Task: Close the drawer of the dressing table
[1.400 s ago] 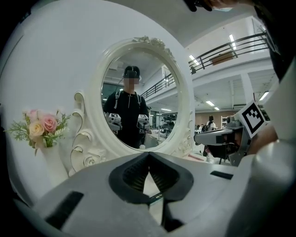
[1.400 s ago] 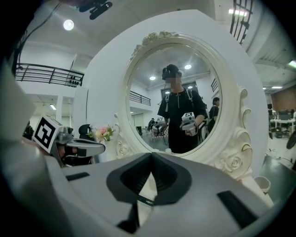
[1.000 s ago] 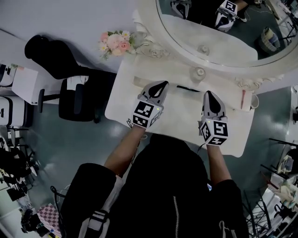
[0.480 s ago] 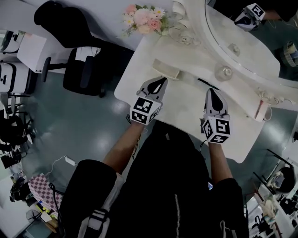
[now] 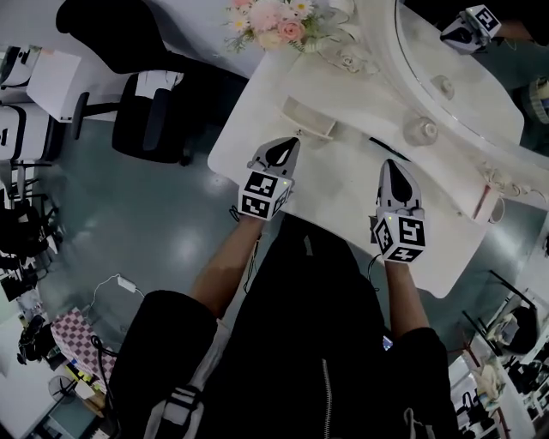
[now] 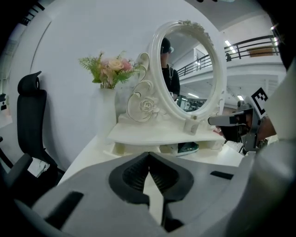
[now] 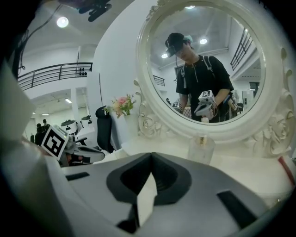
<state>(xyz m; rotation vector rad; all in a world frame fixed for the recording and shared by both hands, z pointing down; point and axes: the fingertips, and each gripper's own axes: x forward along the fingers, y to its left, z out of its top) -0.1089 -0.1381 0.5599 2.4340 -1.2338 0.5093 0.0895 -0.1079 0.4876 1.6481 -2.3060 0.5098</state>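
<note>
White counter (image 5: pixel 336 199) under the oval mirror (image 5: pixel 463 73): we find its small drawer (image 5: pixel 307 120) standing pulled out, just ahead of the left tongs (image 5: pixel 289 142). We record left tongs and right tongs (image 5: pixel 390 163) both pressed together, empty, over the counter.

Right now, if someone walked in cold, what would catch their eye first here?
The big oval mirror in its ornate white frame dominates the back of the dressing table, with pink flowers at the back left corner. Nearer the person, the left claw and right claw are poised over the white top, both shut and empty.
</note>
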